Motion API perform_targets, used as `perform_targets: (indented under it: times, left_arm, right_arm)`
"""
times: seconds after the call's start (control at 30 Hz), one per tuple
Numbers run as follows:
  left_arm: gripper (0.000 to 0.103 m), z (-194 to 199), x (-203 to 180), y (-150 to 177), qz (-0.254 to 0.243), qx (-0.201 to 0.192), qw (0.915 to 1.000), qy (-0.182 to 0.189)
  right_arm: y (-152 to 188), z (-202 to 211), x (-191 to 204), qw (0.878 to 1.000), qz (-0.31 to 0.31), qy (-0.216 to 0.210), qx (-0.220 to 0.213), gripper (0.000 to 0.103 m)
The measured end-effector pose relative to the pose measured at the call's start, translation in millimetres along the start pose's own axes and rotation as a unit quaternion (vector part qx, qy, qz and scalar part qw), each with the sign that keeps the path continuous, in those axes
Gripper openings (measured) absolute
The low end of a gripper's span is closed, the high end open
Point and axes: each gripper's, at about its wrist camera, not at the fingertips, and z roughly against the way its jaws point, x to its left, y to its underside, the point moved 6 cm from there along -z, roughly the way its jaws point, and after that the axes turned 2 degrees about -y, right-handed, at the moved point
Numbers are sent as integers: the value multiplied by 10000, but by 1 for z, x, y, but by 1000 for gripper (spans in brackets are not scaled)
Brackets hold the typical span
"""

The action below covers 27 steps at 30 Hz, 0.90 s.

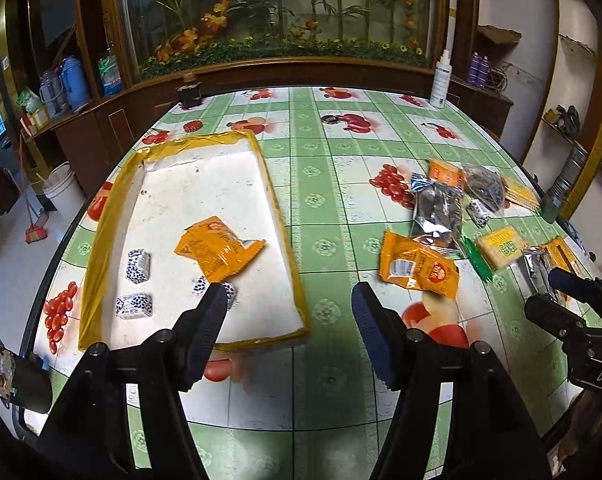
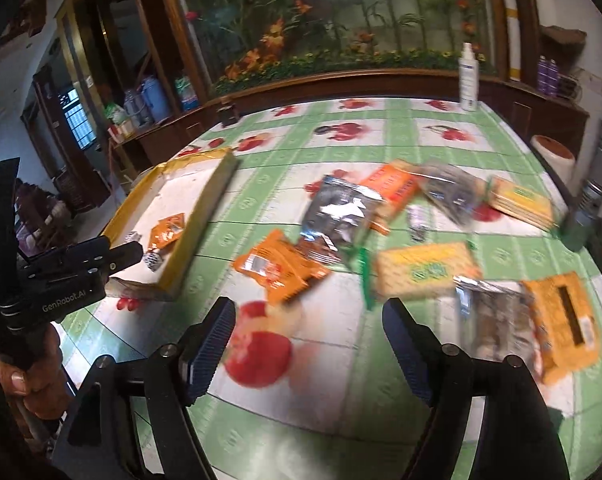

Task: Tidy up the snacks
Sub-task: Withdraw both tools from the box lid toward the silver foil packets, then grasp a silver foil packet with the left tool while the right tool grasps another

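Observation:
A white tray with a yellow rim (image 1: 101, 240) lies on the left of the table and holds an orange snack packet (image 1: 217, 250) and three small blue-and-white candies (image 1: 137, 266). My left gripper (image 1: 289, 304) is open and empty above the tray's near right corner. Loose snacks lie to the right: an orange packet (image 1: 419, 266), a silver pouch (image 1: 437, 212) and a yellow cracker pack (image 1: 501, 246). My right gripper (image 2: 309, 320) is open and empty, just short of the orange packet (image 2: 281, 266) and cracker pack (image 2: 425, 270). The tray rim (image 2: 197, 224) shows at the left.
The table has a green fruit-print cloth (image 1: 333, 208). A white spray bottle (image 1: 440, 80) and a dark jar (image 1: 189, 94) stand at the far edge. A grey flashlight (image 1: 561, 184) stands at the right edge. A wooden cabinet runs behind the table.

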Motion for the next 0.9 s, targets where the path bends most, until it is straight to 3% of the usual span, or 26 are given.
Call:
perform_targets:
  times: [0.1,0.53,0.73,0.9]
  left_arm:
    - [71,-2,-12,4,-93,98,9999,69]
    - [71,-38,-60,4,-240,744,9956,526]
    - [71,-47,-67,-8,-162,835,9940,684]
    - [71,-57,-81,-31,-309,793,9939,708]
  right_arm:
    - [12,14,-23,9996,-163,216,-28,83]
    - [60,48,-104,9929,-691,962,103,85]
    - [56,50,-127,9913,-884,970,126,86]
    - [37,37,-123,9942,-841,650,137,86]
